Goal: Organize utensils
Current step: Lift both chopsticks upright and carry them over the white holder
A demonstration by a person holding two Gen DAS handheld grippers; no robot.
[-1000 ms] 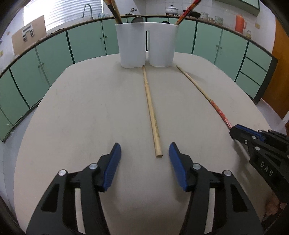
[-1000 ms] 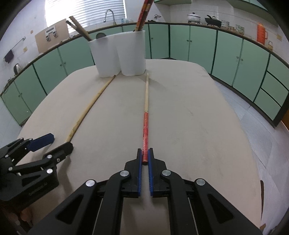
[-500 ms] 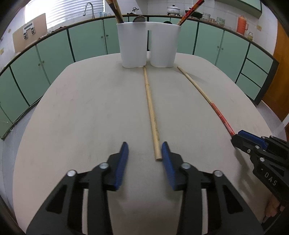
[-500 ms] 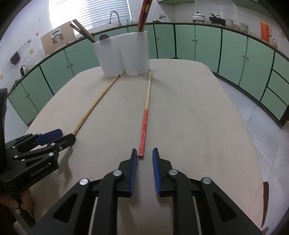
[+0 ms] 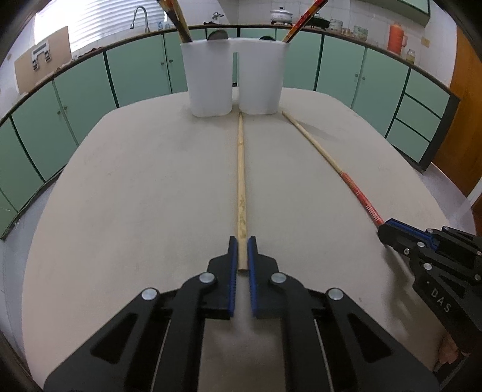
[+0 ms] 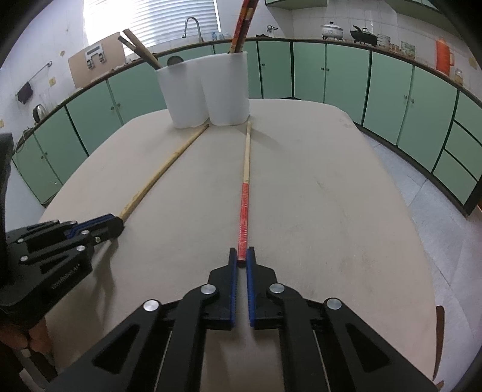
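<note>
A plain bamboo chopstick [image 5: 240, 181] lies on the beige table, pointing at a white double utensil holder [image 5: 233, 83]. My left gripper [image 5: 240, 244] is shut on its near end. A red-handled chopstick [image 6: 245, 193] lies beside it, also pointing at the holder [image 6: 208, 90]. My right gripper [image 6: 241, 254] is shut on its red end. Each gripper shows in the other's view: the right one [image 5: 387, 230] and the left one [image 6: 116, 221]. The holder contains dark chopsticks [image 5: 177, 21] on the left and red ones [image 6: 242, 24] on the right.
The beige table [image 5: 135, 196] has rounded edges. Green cabinets [image 5: 75, 96] with a counter, sink tap [image 5: 140, 16] and pots ring the room. A wooden door [image 5: 461, 120] stands at the right.
My left gripper moved forward and closed on the bamboo chopstick's end. My right gripper opened slightly half a second ago and has closed again on the red chopstick's end.
</note>
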